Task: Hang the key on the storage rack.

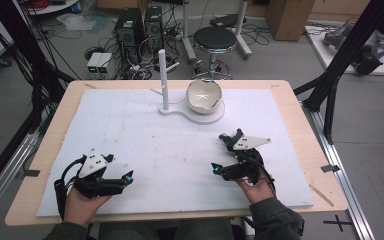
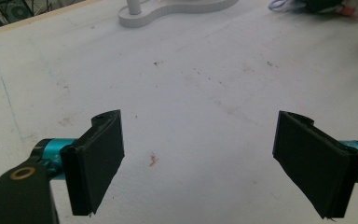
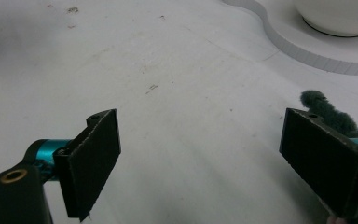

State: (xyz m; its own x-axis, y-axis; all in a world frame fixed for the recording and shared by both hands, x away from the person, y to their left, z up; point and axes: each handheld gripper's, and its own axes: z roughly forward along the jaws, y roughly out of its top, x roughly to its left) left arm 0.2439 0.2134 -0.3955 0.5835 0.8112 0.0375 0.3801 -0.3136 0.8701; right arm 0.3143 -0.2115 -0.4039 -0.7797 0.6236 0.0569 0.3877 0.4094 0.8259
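On wooden table (image 1: 300, 125): white board (image 1: 130, 145) covers most of top, faint specks and scratches on it. Room behind: grey floor, black stool (image 1: 215, 39), computer towers (image 1: 139, 27), cable tangle.

Stand (image 1: 200, 116) at far centre of board; post (image 1: 163, 80) upright, long axis vertical; bowl (image 1: 204, 95) beside it on round end, mouth tilted toward person.

Left gripper (image 1: 111, 176) near left, jaws wide, nothing between. Right gripper (image 1: 221, 152) near right, jaws wide, empty. Both well apart from stand.
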